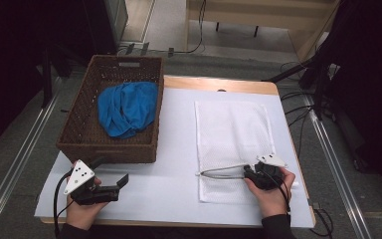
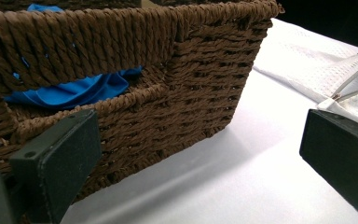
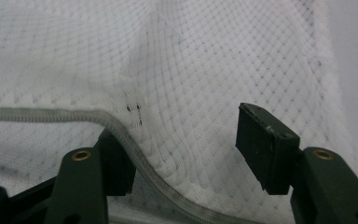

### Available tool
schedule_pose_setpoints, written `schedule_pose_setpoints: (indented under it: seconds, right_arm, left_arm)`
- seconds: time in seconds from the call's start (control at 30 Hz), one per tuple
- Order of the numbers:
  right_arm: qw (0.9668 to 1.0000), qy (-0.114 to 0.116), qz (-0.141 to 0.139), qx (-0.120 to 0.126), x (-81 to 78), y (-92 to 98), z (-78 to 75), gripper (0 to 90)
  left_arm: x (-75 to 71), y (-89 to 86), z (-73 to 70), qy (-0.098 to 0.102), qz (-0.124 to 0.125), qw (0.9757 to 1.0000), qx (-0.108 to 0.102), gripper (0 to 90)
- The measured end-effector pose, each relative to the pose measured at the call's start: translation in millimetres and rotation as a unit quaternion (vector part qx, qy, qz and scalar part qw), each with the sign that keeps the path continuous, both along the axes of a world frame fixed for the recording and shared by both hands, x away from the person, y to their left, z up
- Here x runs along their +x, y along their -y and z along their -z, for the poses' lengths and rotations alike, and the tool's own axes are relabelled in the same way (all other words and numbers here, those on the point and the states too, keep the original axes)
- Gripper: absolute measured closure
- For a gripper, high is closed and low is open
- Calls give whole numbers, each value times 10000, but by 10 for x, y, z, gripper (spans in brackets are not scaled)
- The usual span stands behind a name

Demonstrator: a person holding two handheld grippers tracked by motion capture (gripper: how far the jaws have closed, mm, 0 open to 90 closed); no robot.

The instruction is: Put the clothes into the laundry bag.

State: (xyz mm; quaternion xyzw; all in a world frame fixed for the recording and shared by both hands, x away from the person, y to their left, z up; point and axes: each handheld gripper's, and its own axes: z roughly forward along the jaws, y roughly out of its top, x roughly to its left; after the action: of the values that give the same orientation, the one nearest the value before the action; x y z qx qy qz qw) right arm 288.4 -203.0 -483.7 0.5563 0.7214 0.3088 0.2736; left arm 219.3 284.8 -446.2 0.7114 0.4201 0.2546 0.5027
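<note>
While the white mesh laundry bag (image 1: 235,144) lies flat on the white-covered counter (image 1: 174,184), at about three o'clock from the brown woven wicker basket (image 1: 110,112), the right claw (image 1: 248,173) sits at the bag's near end, right on the grey zipper (image 1: 221,173) that gapes there. The left claw (image 1: 122,181) hovers at seven o'clock from the basket, apart from it, with a crumpled blue cloth (image 1: 128,108) inside.

From the left gripper view, the left claw (image 2: 200,154) is spread wide, nothing between its jaws; the basket (image 2: 177,79) fills the eleven o'clock side, the bag's (image 2: 326,70) mouth at two o'clock.

From the right gripper view, the right claw (image 3: 186,149) stands spread, its jaws apart over the mesh (image 3: 205,70), the zipper's (image 3: 116,128) grey band curving past the jaw at seven o'clock. I cannot tell if that jaw touches it.

I'd judge the bag-opening step is in hand; next, one lip of the mouth needs pinching and lifting so the cloth can go in.
</note>
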Motion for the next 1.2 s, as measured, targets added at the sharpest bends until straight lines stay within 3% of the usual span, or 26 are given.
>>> schedule_pose_setpoints:
  seconds: [0.1,0.2,0.27,0.33,0.43,0.5,0.53,0.57,0.67,0.73,0.87,0.9,0.93,1.07,1.13,1.17,1.2]
  right_arm:
    - [9998,-114,-84,172,54,2,1,555]
    - [9986,-195,-150,462,87,49,-12,758]
    - [9957,-232,-304,847,96,106,-31,807]
    - [9957,-36,-393,841,79,128,-71,819]
    - [9943,396,-555,817,38,134,-173,846]
    - [9937,476,-542,856,26,134,-200,860]
    - [9901,738,-719,949,7,147,-279,873]
    - [9901,738,-719,949,7,147,-279,873]
    - [9851,858,-928,1167,-1,170,-387,875]
    - [9848,812,-971,1192,-1,164,-416,883]
    - [9790,703,-1280,1420,36,158,-493,891]
    - [9790,703,-1280,1420,36,158,-493,891]
    - [9729,680,-1406,1707,49,129,-543,892]
    - [9698,722,-1537,1752,60,66,-578,893]
    - [9632,704,-1646,2006,67,45,-592,893]
    - [9632,704,-1646,2006,67,45,-592,893]
    - [9593,723,-1655,2169,87,11,-628,893]
  left_arm:
    - [-2,18,1,-2,10,10000,37,0]
    - [-6,25,-1,-1,28,10000,2,0]
    - [-5,21,-2,-12,47,10000,-17,0]
    - [5,22,0,-69,205,9997,-68,0]
    - [32,24,-11,-328,397,9986,-126,0]
    - [38,24,-16,-371,405,9984,-131,0]
    - [41,23,-29,-398,386,9984,-145,0]
    - [41,23,-29,-398,386,9984,-145,0]
    - [37,-8,-102,-426,438,9976,-310,0]
    - [32,-14,-142,-425,458,9973,-376,0]
    - [54,-9,-195,-453,473,9969,-440,0]
    - [54,-9,-195,-453,473,9969,-440,0]
    - [68,-1,-183,-464,474,9967,-463,0]
    - [96,33,-107,-628,575,9955,-405,0]
    - [112,37,-83,-679,592,9952,-385,0]
    - [112,37,-83,-679,592,9952,-385,0]
    - [122,36,-78,-688,590,9950,-413,0]
